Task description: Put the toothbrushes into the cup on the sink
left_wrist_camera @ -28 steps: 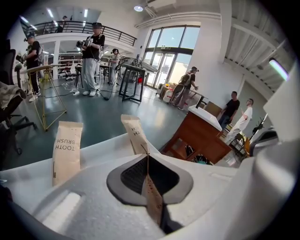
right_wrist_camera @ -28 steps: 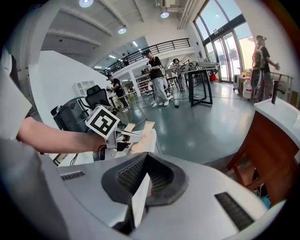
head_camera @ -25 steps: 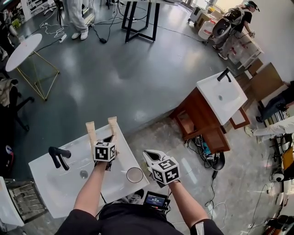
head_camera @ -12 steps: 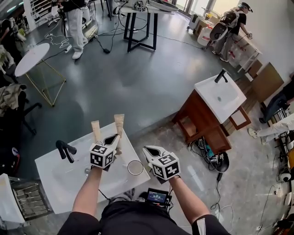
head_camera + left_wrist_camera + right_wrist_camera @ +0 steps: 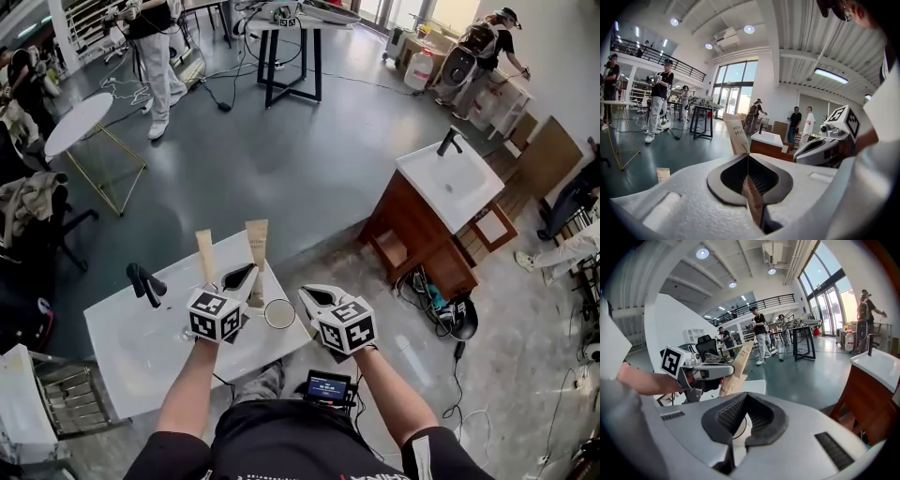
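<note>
Left tool (image 5: pixel 250 272) is clamped tight on a toothbrush pack (image 5: pixel 257 246), a flat brown paper sleeve. In the left gripper view the jaws are pressed together with the sleeve pinched edge-on in the seam. Its printed top sticks out past the tips and its lower end runs back between the pads (image 5: pixel 774 183).

The pack is up off the white sink (image 5: pixel 131 352), tilted slightly and poking away from the person, over the far right part of the basin top. A second toothbrush pack (image 5: pixel 205 258) sits at the sink's far edge, just left of the held one and apart from both tools.

The cup (image 5: pixel 279 314) is on the near right corner of the sink, open mouth up, nothing showing inside. It sits right between the two tools, just beside the left one's marker cube.

Right tool (image 5: pixel 303 292) is off the sink's right edge, above the floor, level with the cup. In the right gripper view its jaws are together at the tips with nothing gripped. That view also catches the left tool out ahead to the left with the brown sleeve rising out of it.

A black tap (image 5: pixel 145 281) stands at the sink's left end.
</note>
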### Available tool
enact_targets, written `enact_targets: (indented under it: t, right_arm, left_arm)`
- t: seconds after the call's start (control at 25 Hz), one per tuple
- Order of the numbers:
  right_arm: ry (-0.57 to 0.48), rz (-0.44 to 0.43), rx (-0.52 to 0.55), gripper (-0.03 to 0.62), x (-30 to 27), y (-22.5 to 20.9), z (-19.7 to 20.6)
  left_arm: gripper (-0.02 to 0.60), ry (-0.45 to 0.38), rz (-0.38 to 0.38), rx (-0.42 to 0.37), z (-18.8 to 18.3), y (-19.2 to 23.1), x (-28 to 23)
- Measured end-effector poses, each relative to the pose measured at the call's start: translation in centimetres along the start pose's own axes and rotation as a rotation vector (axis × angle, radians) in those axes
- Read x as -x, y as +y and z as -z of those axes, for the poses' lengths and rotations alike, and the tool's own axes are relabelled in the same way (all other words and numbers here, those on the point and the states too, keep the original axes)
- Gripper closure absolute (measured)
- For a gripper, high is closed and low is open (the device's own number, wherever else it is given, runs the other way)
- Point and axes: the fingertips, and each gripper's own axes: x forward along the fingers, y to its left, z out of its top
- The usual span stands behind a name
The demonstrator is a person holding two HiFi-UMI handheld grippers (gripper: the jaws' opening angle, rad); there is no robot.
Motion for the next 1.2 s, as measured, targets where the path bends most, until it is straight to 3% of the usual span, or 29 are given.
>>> enact_targets:
  t: [0.76,1.2]
  right_arm:
    - [-0.026,0.054,-0.027,0.585,4.6,-0.3,2.1]
    - [0.013,0.069,-0.043,0.585,4.2,-1.5,3.2]
  left_arm:
    - [0.568,-0.081,0.096,-0.014,1.0,-6.1,-0.7]
    - [0.568,-0.076,0.069,-0.05,3.6,-5.6,-2.6]
